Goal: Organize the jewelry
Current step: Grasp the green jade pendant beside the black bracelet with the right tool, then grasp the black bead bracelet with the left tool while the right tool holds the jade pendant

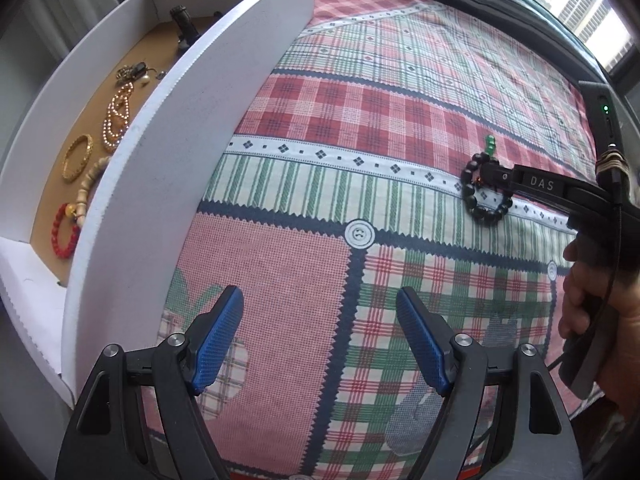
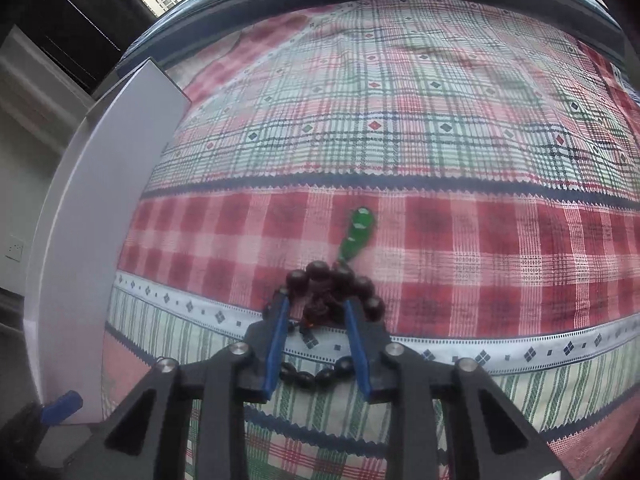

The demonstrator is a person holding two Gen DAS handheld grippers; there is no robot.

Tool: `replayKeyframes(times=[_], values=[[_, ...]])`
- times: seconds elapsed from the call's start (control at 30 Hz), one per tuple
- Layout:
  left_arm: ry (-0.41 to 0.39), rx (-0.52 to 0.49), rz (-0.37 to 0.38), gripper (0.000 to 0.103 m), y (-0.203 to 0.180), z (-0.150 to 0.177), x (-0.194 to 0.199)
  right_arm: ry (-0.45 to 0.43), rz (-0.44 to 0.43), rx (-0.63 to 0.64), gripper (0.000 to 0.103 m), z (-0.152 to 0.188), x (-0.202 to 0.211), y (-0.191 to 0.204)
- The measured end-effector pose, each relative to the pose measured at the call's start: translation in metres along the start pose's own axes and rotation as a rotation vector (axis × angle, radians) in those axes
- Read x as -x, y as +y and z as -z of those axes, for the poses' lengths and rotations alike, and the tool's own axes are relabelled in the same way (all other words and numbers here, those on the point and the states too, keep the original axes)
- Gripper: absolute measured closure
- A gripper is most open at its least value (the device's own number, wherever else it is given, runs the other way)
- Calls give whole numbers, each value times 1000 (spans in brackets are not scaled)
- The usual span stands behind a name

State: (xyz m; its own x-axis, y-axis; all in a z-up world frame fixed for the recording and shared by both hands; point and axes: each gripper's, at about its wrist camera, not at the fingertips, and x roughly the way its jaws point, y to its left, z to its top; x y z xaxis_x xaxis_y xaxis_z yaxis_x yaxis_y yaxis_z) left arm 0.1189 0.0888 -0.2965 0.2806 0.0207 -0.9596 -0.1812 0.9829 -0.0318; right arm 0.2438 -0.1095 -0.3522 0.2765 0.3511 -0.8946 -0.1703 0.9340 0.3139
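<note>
A dark bead bracelet (image 1: pixel 486 216) (image 2: pixel 320 272) with a green pendant (image 1: pixel 489 142) (image 2: pixel 360 224) lies on the plaid bedspread (image 1: pixel 360 100). My right gripper (image 1: pixel 486 172) (image 2: pixel 317 298) points down over it, its jaws narrow. The blue pads (image 2: pixel 280 320) straddle the ring's knotted beads, and a small gap still shows beside them. Part of the ring shows behind the fingers. My left gripper (image 1: pixel 320 294) hovers wide open over bare cloth, close to the white box (image 1: pixel 160 160) (image 2: pixel 92 200), with nothing between its fingers.
The white box holds a red bead bracelet (image 1: pixel 64 232), a gold bangle (image 1: pixel 77 158), a pearl strand (image 1: pixel 116 120), pale wooden beads (image 1: pixel 90 184) and a dark figurine (image 1: pixel 184 28). A person's hand (image 1: pixel 592 312) grips the right tool. A window lies beyond the bed.
</note>
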Motion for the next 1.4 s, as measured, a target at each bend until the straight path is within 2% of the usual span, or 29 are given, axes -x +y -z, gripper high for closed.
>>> replayKeyframes(times=[0.13,0.23,0.67,0.77,0.87,0.97,1.07,1.13,1.23,1.4], values=[[12,-1,-6,23,1,0,-4,1,20,20,86,-1,-7,1],[21,-15,-3,23,-5,-1,-9,9,-5,30,92,1,-5,0],[28,-115,65,23,-72,-31,-42,-33,-120,105,92,35,80,-20],[17,-142,81,23,-91,-42,-48,-48,-91,129,92,39,90,-29],[10,-178,98,23,-107,-51,-54,-71,-23,145,92,45,102,-45],[12,-166,112,23,-118,-62,-63,-77,70,139,92,51,106,-66],[15,-148,83,25,-128,-68,-77,-67,114,101,91,58,101,-89],[21,-141,62,25,-133,-70,-86,-56,133,58,89,62,95,-104],[7,-156,25,26,-140,-69,-94,-46,151,-19,50,67,95,-120],[-26,-180,15,25,-145,-65,-95,-55,160,-51,50,78,105,-136]])
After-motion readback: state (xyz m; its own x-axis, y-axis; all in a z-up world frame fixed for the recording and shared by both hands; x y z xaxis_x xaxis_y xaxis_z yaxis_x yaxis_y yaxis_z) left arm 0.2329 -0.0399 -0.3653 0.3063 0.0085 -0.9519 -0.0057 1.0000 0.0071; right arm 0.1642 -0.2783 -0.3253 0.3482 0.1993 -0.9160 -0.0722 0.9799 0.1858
